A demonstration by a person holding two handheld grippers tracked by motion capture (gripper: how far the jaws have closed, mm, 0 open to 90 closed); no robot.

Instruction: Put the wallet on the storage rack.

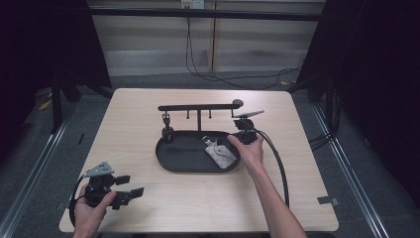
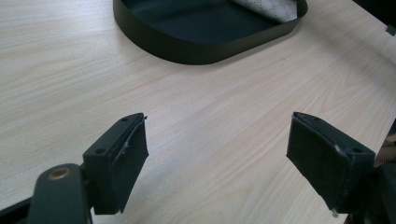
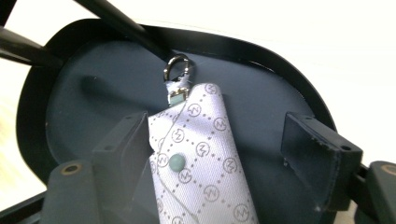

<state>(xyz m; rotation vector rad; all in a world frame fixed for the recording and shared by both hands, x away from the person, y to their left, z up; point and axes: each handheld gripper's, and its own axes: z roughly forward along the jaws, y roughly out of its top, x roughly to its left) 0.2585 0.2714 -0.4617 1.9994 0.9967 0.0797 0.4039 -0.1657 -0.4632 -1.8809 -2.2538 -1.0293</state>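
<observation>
my right gripper (image 3: 219,154) hangs over the right end of the black tray (image 1: 171,163), jaws partly open around the patterned pouch (image 3: 201,163), which lies flat in the tray; the left pad sits against its edge, the right one stands clear, so nothing is gripped. the pouch looks light, soft and floppy; i judge the stiffer top by the metal ring (image 3: 177,65) the best hold. its lower end is cut off. my left gripper (image 2: 217,154) rests wide open and empty, near the tray's front-left.
</observation>
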